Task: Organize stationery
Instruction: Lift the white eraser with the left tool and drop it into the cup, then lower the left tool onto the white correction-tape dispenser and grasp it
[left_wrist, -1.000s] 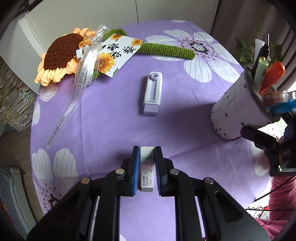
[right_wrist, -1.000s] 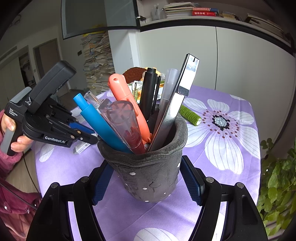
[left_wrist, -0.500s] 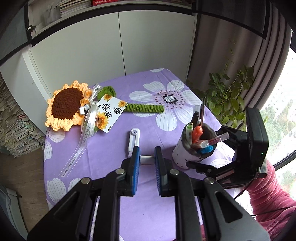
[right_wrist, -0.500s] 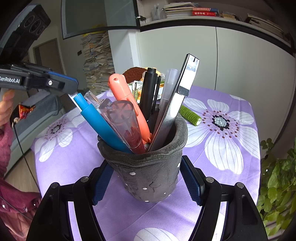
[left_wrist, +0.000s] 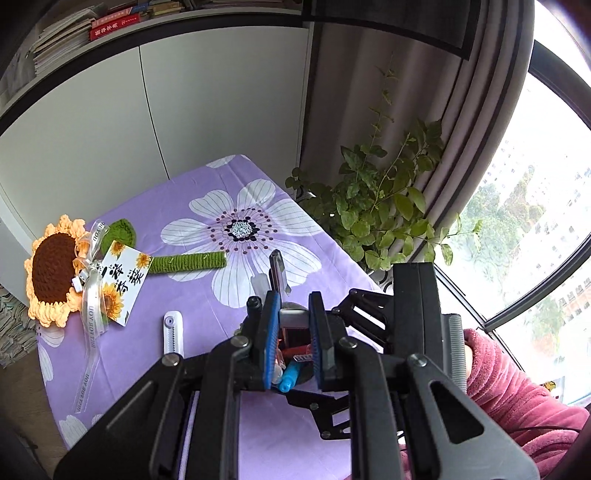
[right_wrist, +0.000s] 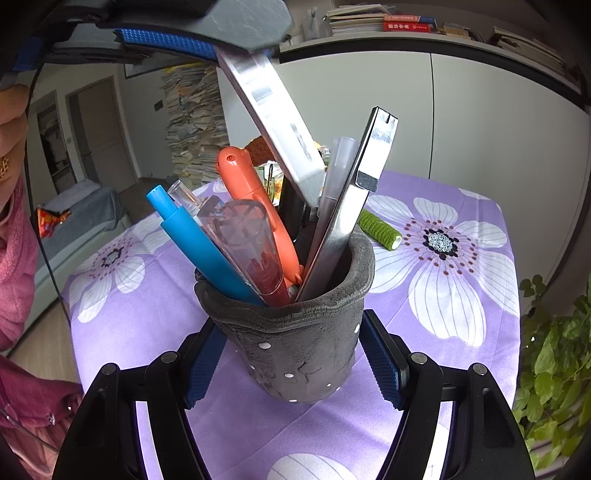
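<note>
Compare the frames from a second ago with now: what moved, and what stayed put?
The left gripper, shut on the white eraser, lifted it off the purple tablecloth and now holds it slanted over the pen holder, its lower end among the pens. The right gripper stays clamped on the holder. The white correction tape and crochet sunflower have not moved.

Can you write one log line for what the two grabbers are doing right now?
left gripper: jaws shut on white eraser, tilted over pen cup | right gripper: jaws holding cup | white correction tape: on table
</note>
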